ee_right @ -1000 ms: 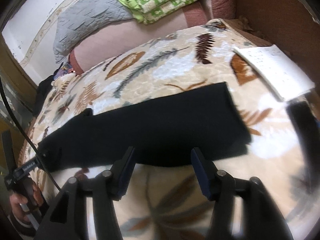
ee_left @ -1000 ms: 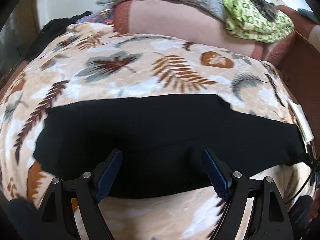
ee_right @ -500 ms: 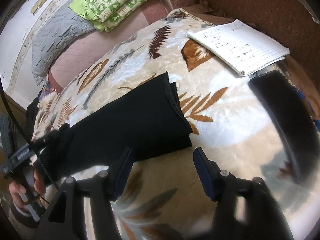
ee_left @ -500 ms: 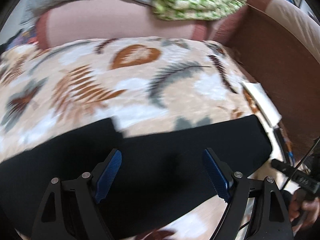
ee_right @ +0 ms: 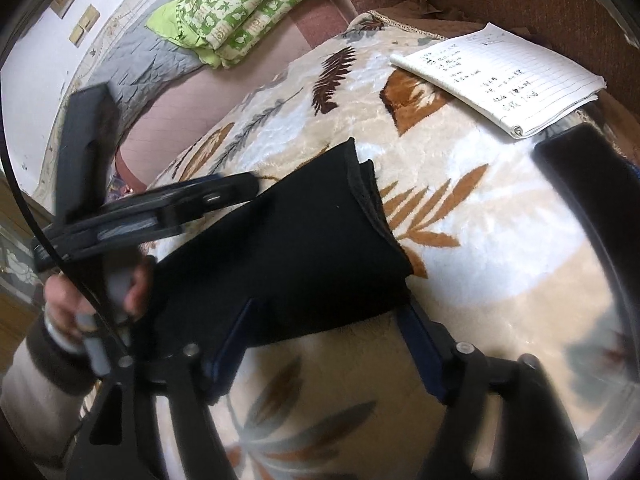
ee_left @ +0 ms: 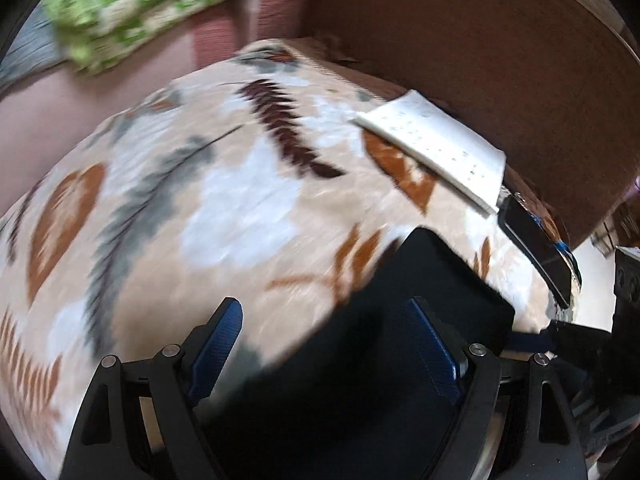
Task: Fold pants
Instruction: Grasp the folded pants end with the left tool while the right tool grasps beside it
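The black pants (ee_right: pixel 288 236) lie folded lengthwise on the leaf-patterned blanket (ee_right: pixel 500 248), long axis running left to right. Both the left tongs (ee_left: pixel 328 344) and right tongs (ee_right: pixel 324 344) gape wide, empty, over the right-hand end, near its front edge.

Bed cover: plush cream blanket with brown and grey leaf print (ee_right: pixel 500 240)
Far left: white wall (ee_right: pixel 36 36)
Far right: brown upholstered headboard (ee_left: pixel 480 60)
Bedding: folded green-and-white patterned quilt (ee_right: pixel 240 12) on grey quilted spread (ee_right: pixel 136 68)
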